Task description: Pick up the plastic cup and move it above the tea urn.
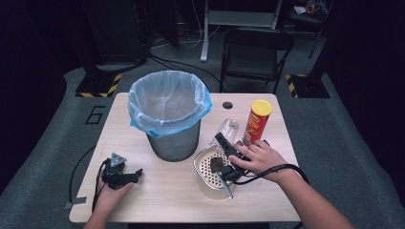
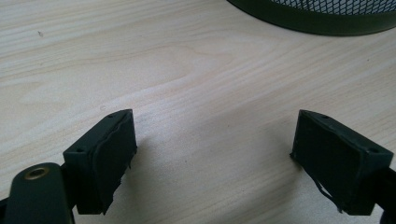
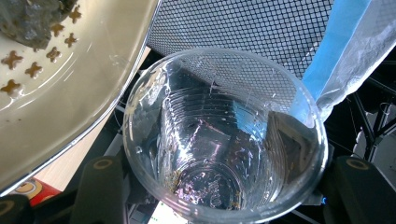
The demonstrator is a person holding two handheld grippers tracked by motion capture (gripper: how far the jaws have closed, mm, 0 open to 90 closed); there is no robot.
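My right gripper [image 1: 223, 139] is shut on a clear plastic cup [image 1: 228, 128], held tilted over the far rim of a perforated metal strainer bowl [image 1: 198, 162]. In the right gripper view the cup [image 3: 224, 140] sits between both jaws with a few crumbs at its bottom. The strainer [image 3: 84, 93] lies at the upper left with a grey lump [image 3: 32, 21] in it. That dark lump [image 1: 216, 163] also shows inside the bowl from above. My left gripper [image 1: 136, 174] rests open on the table at the lower left, nothing between its jaws [image 2: 212, 154].
A mesh waste bin [image 1: 174, 143] lined with a blue bag [image 1: 167, 100] stands mid-table, its base [image 2: 317, 18] just ahead of the left gripper. A red chip can with a yellow lid [image 1: 258, 121] stands right of the cup. A folding chair [image 1: 255, 52] is beyond the table.
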